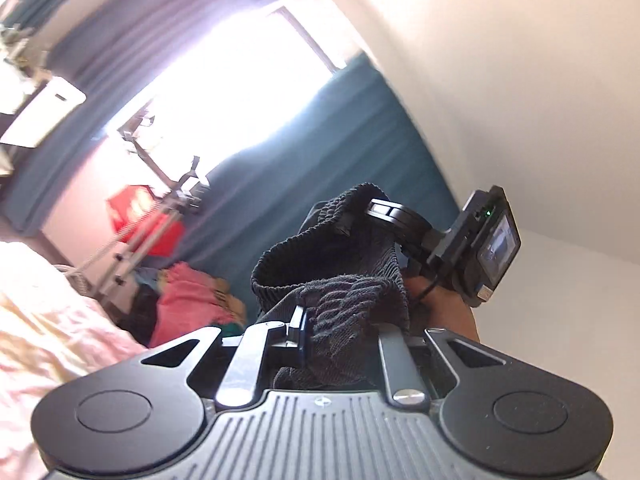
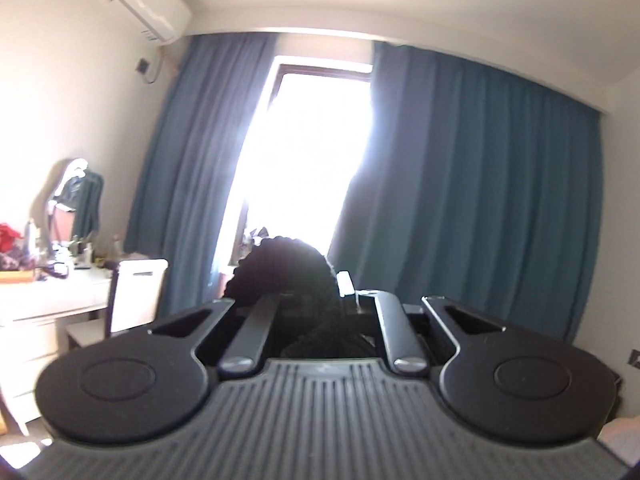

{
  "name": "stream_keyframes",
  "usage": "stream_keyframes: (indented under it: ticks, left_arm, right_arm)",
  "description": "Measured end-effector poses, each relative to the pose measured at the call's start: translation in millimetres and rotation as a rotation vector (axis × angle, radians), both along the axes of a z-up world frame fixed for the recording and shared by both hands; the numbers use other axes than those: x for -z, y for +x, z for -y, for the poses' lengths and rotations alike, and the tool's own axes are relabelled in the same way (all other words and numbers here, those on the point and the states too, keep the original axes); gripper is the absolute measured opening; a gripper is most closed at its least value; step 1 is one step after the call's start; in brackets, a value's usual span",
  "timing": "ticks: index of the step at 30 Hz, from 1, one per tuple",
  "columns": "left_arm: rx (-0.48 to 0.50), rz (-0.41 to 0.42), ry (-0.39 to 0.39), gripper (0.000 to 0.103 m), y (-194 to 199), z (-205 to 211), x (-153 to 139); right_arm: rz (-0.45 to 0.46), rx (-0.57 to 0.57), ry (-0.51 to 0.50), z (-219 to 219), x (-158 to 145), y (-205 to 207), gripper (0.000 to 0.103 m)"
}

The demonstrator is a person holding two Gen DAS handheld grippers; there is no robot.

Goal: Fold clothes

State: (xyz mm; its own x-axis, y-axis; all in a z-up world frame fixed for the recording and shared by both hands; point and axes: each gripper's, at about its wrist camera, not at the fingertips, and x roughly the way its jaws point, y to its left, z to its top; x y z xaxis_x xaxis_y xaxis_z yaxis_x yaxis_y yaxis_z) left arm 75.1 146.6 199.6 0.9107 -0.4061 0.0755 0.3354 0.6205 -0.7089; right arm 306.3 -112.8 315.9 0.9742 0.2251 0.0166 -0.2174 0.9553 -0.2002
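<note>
The left gripper (image 1: 316,320) was clamped on a dark knitted garment (image 1: 340,276), which bunched between its fingers. The right gripper (image 1: 360,220) gripped the same garment higher up, its camera unit (image 1: 488,248) facing right. Behind stood teal curtains (image 1: 360,152), a bright window (image 1: 240,80), a metal rack (image 1: 148,232) and a bed with pink bedding (image 1: 48,320) at left.

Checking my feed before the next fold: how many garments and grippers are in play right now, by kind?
Dark ribbed knit garment: 1, held up in the air between both grippers
Grippers: 2, left gripper and right gripper, each shut on the garment
Total: 3
</note>
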Motion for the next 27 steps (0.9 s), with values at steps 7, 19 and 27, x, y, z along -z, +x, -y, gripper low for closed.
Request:
stream_keyframes:
  ticks: [7, 19, 27]
  left_arm:
    - [-0.262, -0.335, 0.003, 0.015, -0.6, -166.3, 137.8]
    - [-0.282, -0.596, -0.089, 0.021, -27.3, -307.0, 283.1]
    - [-0.430, -0.610, 0.087, 0.103, -52.5, -319.0, 263.9]
  right_arm:
    - [-0.318, -0.241, -0.049, -231.2, 207.6, 70.2, 0.012]
    - [-0.561, -0.446, -0.037, -329.4, 386.2, 88.3, 0.023]
    - [-0.551, -0.448, 0.128, -262.8, 360.8, 50.3, 0.103]
